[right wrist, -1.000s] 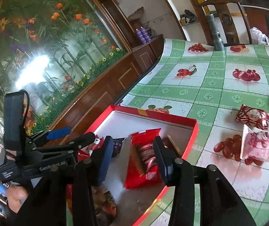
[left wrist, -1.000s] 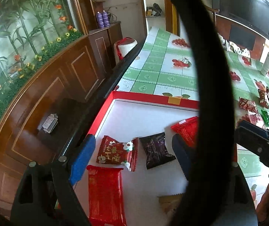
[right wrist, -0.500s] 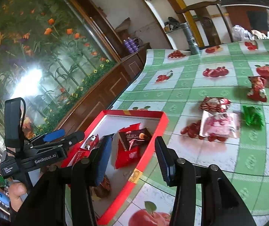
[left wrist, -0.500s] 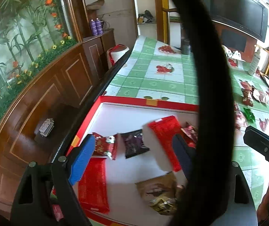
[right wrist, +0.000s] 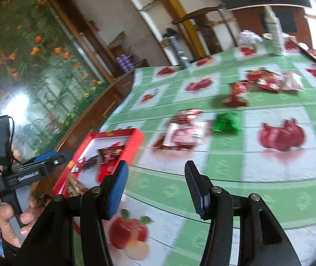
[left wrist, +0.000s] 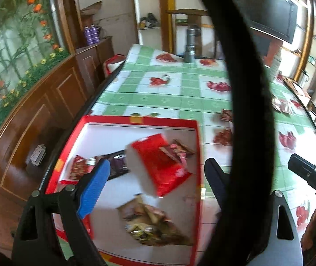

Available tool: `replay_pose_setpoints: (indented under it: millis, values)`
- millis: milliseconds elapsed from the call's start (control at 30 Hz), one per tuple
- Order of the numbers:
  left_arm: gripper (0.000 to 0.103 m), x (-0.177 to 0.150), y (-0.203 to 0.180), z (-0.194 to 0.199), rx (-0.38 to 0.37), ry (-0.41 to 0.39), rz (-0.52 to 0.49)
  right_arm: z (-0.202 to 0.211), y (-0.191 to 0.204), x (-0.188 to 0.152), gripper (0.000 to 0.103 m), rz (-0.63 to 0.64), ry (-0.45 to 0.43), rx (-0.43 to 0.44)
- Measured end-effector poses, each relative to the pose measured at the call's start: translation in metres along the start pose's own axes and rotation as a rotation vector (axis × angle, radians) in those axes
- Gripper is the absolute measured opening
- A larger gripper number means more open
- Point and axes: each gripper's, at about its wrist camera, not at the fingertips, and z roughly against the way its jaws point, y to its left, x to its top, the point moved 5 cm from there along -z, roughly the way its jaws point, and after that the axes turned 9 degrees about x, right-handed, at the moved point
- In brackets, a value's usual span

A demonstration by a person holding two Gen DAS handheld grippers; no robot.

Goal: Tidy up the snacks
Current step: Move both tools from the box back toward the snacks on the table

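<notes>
I see both claws released and holding nothing: my left claw [left wrist: 155,177] hangs over the red box [left wrist: 198,155] of snack packets [left wrist: 162,164], my right claw [right wrist: 155,188] above the surface [right wrist: 257,177], loose snacks [right wrist: 186,130] beyond.

A long table [left wrist: 180,97] under a green-and-white checked cloth printed with red fruit fills the room. Along its left runs dark wood cabinetry [left wrist: 53,102] below a big mural of orange flowers [right wrist: 25,66], glaring with reflected light. A wooden chair [left wrist: 193,22] stands at the far end, a dark television [left wrist: 275,22] on the right wall.
</notes>
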Motion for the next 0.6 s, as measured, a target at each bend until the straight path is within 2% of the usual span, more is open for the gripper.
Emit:
replay_pose_setpoints:
  millis: [267, 600]
  values:
    - [0.088, -0.001, -0.047, 0.005, -0.055, 0.004, -0.074, 0.035, -0.04, -0.001, 0.053, -0.07, -0.048, -0.069]
    - [0.088, 0.003, -0.089, -0.003, -0.111, 0.038, -0.11, 0.056, -0.065, 0.014, 0.053, -0.092, -0.092, -0.131]
